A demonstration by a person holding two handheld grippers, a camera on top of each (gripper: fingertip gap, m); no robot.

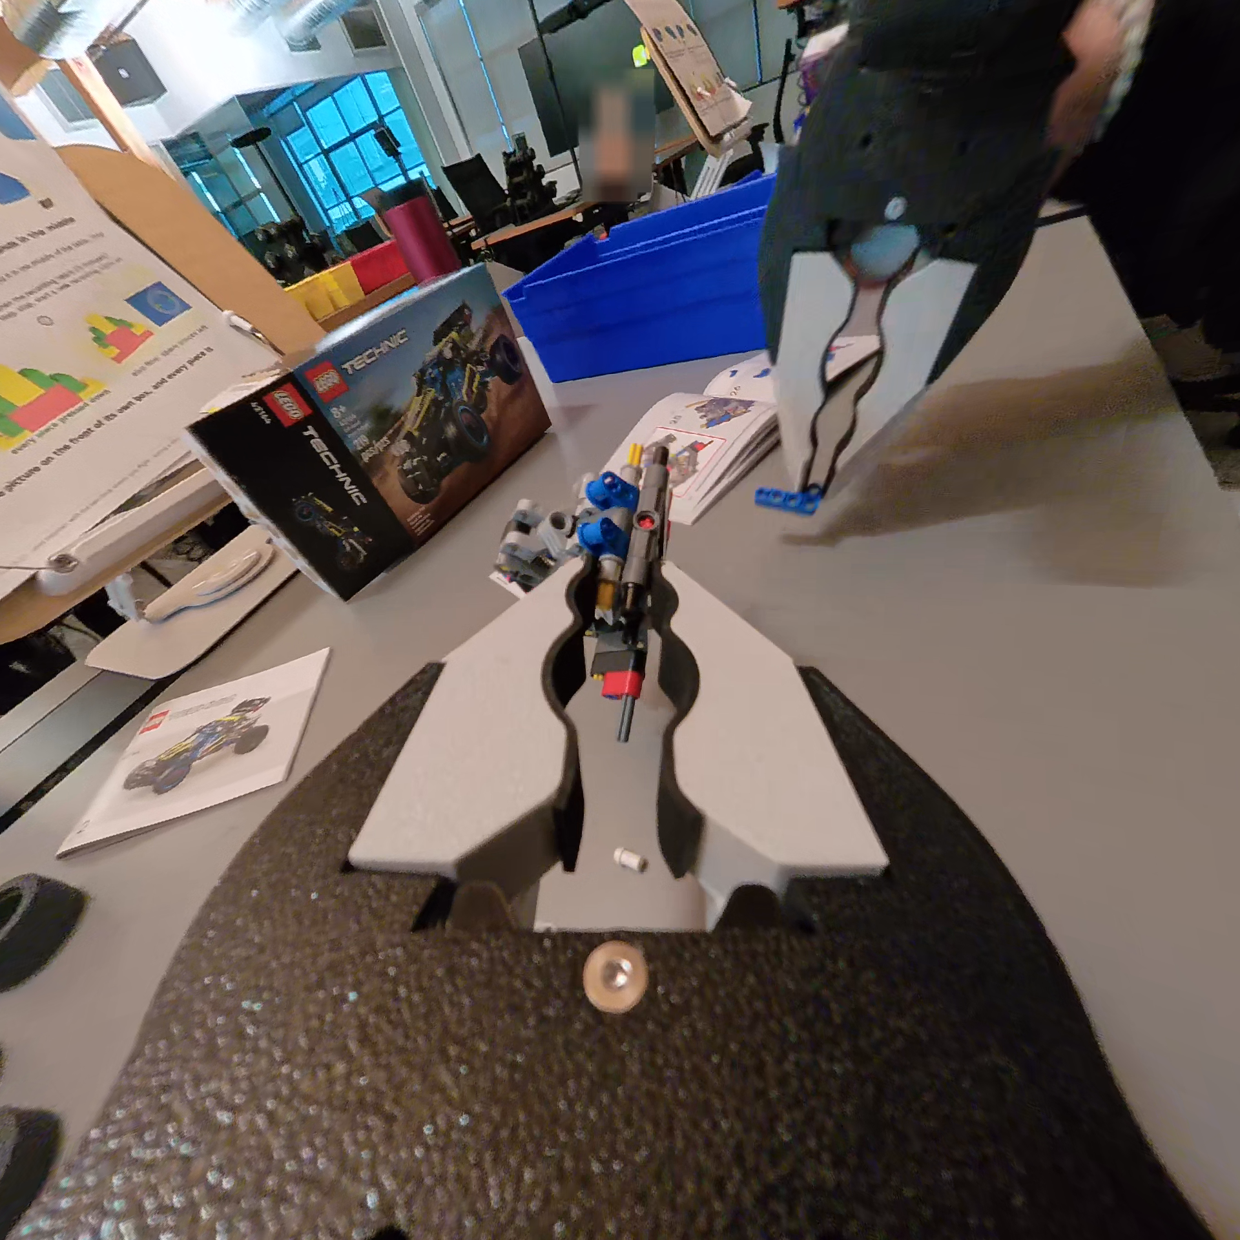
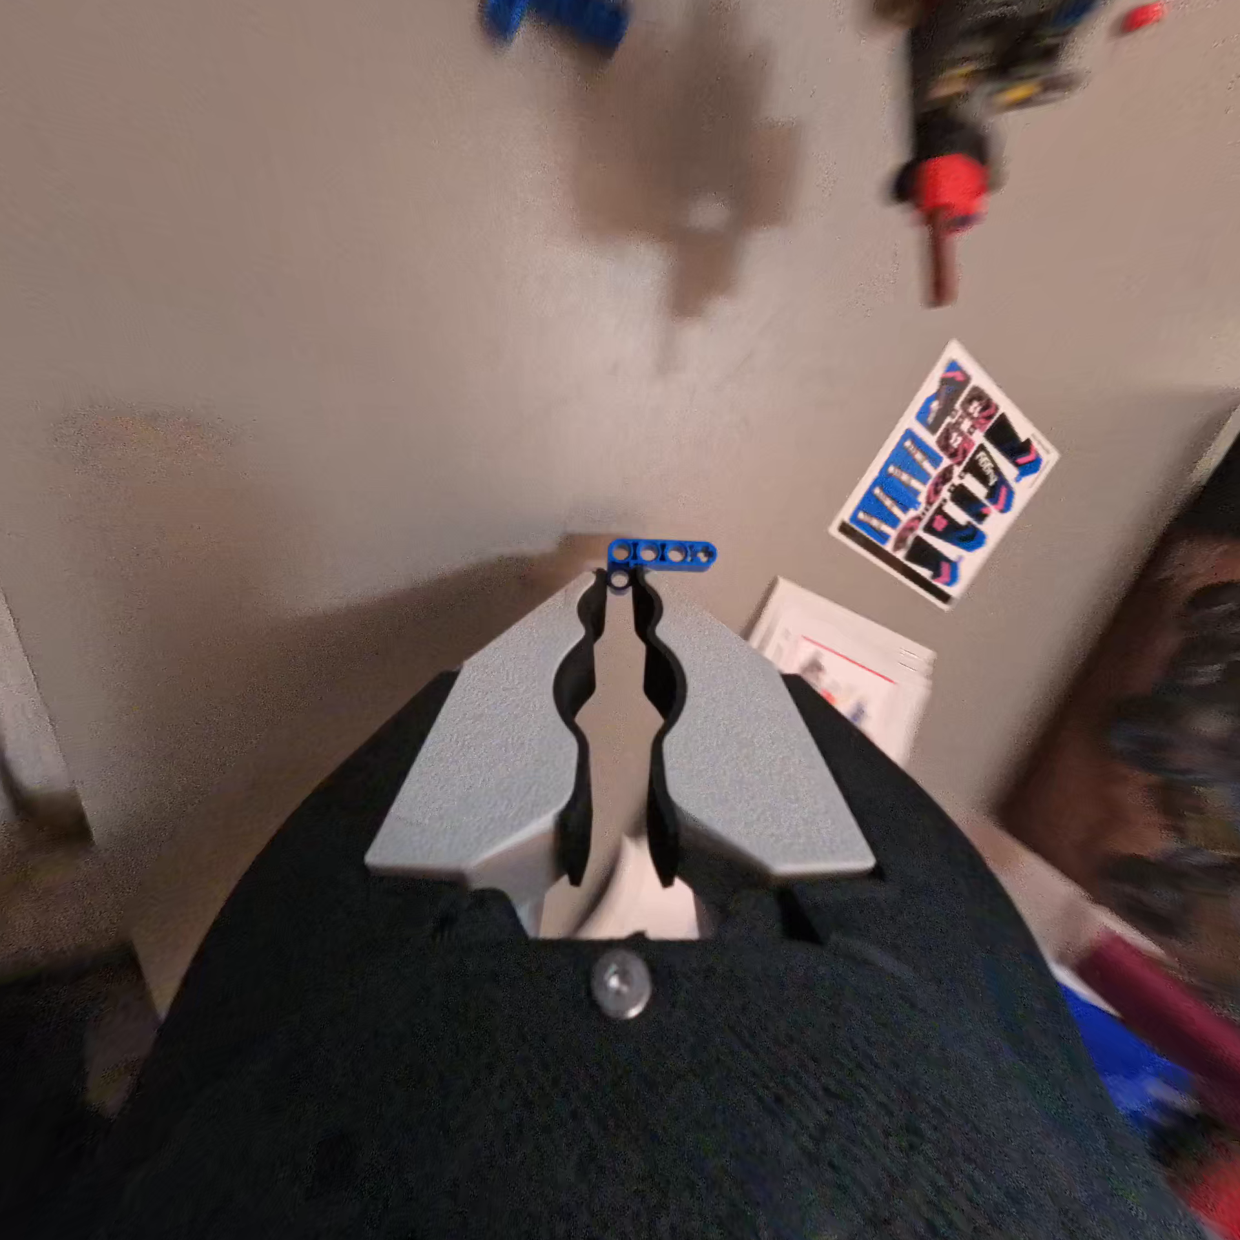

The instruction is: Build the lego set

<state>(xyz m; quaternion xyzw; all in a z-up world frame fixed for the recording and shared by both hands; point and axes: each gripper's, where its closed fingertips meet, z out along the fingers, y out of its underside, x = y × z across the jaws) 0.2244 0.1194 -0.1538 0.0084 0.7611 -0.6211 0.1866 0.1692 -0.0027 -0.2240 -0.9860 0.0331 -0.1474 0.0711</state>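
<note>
My left gripper (image 1: 621, 577) is shut on a partly built assembly (image 1: 637, 530) of grey, blue, yellow and red parts, with a black axle pointing back between the fingers. It shows blurred in the right wrist view (image 2: 953, 147), at top right. My right gripper (image 2: 621, 577) is shut on a small blue L-shaped beam (image 2: 661, 553), pinched by its short leg at the tips. In the left wrist view the right gripper (image 1: 815, 486) points down at the grey table (image 1: 973, 671), the blue beam (image 1: 788, 498) just above it. A small white pin (image 1: 629, 857) lies on the table between my left fingers.
The set's box (image 1: 402, 429) stands at left, blue bins (image 1: 637, 295) behind it. An open instruction booklet (image 1: 698, 449) lies under the right gripper, another booklet (image 1: 194, 745) at front left. A sticker sheet (image 2: 943, 473) lies on the table. Black tyres (image 1: 33, 919) sit at left edge. One gripper's finger ends stand about 15 cm off the other's.
</note>
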